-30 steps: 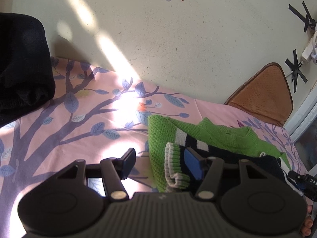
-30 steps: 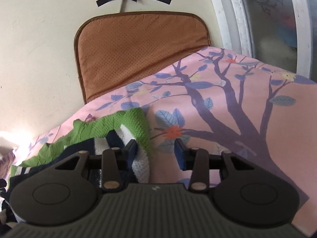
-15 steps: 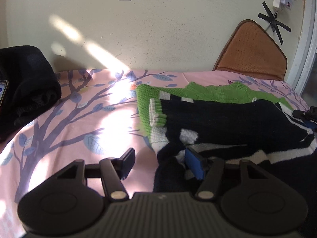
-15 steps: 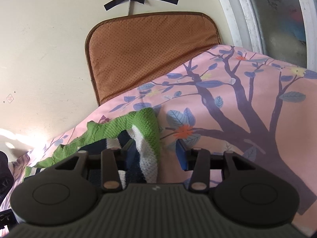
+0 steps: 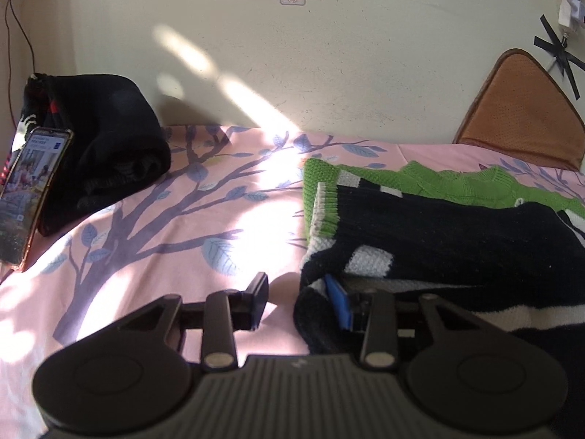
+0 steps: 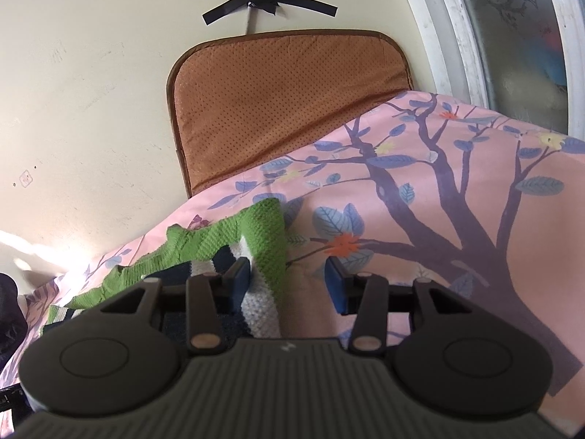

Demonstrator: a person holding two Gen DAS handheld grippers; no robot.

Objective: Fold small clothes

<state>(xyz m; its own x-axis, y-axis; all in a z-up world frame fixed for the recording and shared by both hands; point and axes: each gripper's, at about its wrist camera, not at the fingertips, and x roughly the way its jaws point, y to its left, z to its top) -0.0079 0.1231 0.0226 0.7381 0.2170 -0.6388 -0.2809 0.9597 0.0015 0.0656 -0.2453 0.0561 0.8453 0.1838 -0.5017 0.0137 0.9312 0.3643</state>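
A knitted sweater [image 5: 457, 226], black with white stripes and a green yoke, lies folded on the pink tree-print bedsheet [image 5: 182, 226]. My left gripper [image 5: 298, 301] is at its near left corner. Its jaws are closing. The black hem sits against the blue right pad [image 5: 338, 305], while the left pad [image 5: 257, 298] is still apart from it over bare sheet. In the right wrist view the sweater's green right edge [image 6: 268, 241] stands between the fingers of my right gripper [image 6: 287, 281]. It lies by the left pad, and a strip of sheet shows before the right pad.
A black garment heap [image 5: 102, 139] and a lit phone [image 5: 29, 190] leaning on it sit at the far left. A brown mat [image 6: 285, 109] leans on the cream wall behind the bed. A window frame [image 6: 457, 29] runs along the right. Sunlit sheet lies left of the sweater.
The left view swung from the sweater's far cuff to its near left corner, and the left jaws narrowed around the black hem. The right gripper stayed at the green edge.
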